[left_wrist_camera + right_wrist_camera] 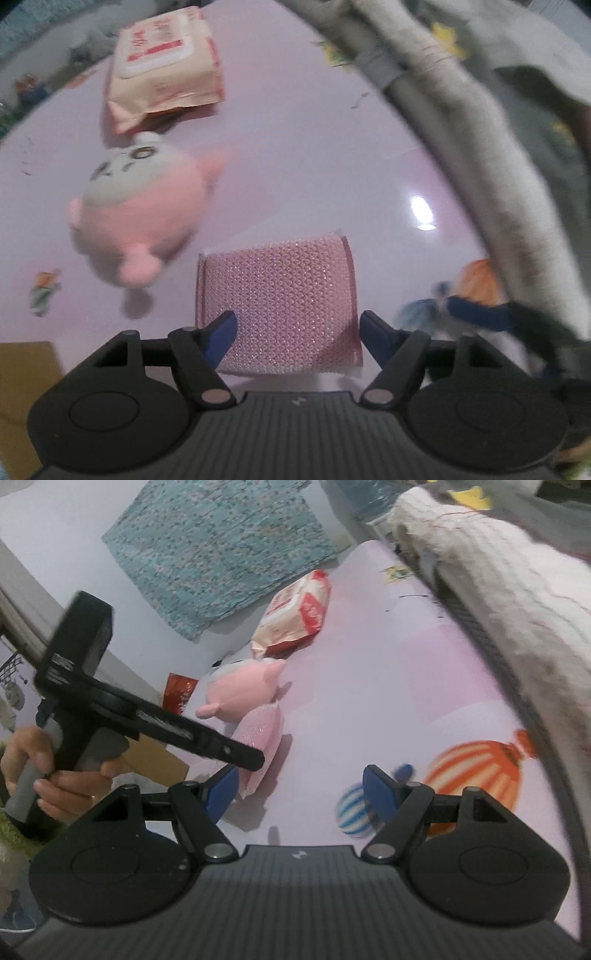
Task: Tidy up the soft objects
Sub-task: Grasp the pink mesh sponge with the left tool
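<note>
- Lilac tabletop (pixel 332 140), glossy and printed with balloons, carries everything; the pink mesh scrubber pad (pixel 280 306) serves as the landmark, lying flat near its front edge.
- Grey-white folded fabric (pixel 491 155) runs along the tabletop edge to the right of the pad, well apart from it, so it should not snag the approach.
- Wet-wipes pack (pixel 166 70) lies far beyond the pad, to the left, out of the working zone.
- Pink plush toy (pixel 129 210) sits just beyond the pad's left corner, close enough that a sideways drift could nudge it; I would keep the descent straight.
- Left hand-held gripper (pixel 297 332) points steeply down over the pad's near part with its jaws spread; the left fingertip (pixel 221 332) overlaps the mesh, the right one stands just off the pad's right edge. Whether either pad presses yet I cannot tell; it looks like straddling, not pinching.
- Good practice, in my judgement: centre on the pad, lower until both tips bracket its edges, then close gently, since the soft mesh will fold.
- Right hand-held gripper (pixel 299 790) hangs spread and empty to the right of the pad, over the balloon print.
</note>
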A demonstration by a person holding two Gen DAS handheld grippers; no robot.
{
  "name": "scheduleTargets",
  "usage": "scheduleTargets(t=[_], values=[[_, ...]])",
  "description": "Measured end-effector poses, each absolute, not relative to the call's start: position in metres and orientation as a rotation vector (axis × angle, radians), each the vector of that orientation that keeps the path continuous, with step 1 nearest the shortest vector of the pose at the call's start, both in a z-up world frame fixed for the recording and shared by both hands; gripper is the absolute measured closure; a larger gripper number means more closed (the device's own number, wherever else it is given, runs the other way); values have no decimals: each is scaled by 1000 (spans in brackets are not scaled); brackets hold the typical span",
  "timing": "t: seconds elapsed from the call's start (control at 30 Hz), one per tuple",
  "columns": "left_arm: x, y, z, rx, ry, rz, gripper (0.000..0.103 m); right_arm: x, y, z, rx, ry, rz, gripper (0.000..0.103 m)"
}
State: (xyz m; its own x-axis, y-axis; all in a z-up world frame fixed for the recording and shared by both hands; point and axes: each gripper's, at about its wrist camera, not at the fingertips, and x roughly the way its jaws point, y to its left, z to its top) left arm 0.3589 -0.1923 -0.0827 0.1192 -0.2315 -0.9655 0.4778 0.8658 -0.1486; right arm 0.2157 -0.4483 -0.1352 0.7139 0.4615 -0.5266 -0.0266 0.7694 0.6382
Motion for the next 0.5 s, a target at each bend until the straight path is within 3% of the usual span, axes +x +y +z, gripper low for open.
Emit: scheduleTargets(t=[0.13, 0.3, 0.4, 0.47, 0.5], values=[[353, -189, -68, 171, 1331, -488, 15, 210, -451, -135, 620, 743, 279, 29], [355, -162, -65, 45, 1350, -414, 16, 222, -458, -125, 591, 698, 247, 29], [349, -148, -63, 2, 1376, -371, 33, 241, -460, -116, 581, 664, 251, 34], [347, -141, -67, -55, 1412, -358, 47, 260, -455, -114, 562, 665, 264, 50], [347, -139, -69, -76, 1426, -355, 50, 272, -452, -114, 558, 669, 273, 52]])
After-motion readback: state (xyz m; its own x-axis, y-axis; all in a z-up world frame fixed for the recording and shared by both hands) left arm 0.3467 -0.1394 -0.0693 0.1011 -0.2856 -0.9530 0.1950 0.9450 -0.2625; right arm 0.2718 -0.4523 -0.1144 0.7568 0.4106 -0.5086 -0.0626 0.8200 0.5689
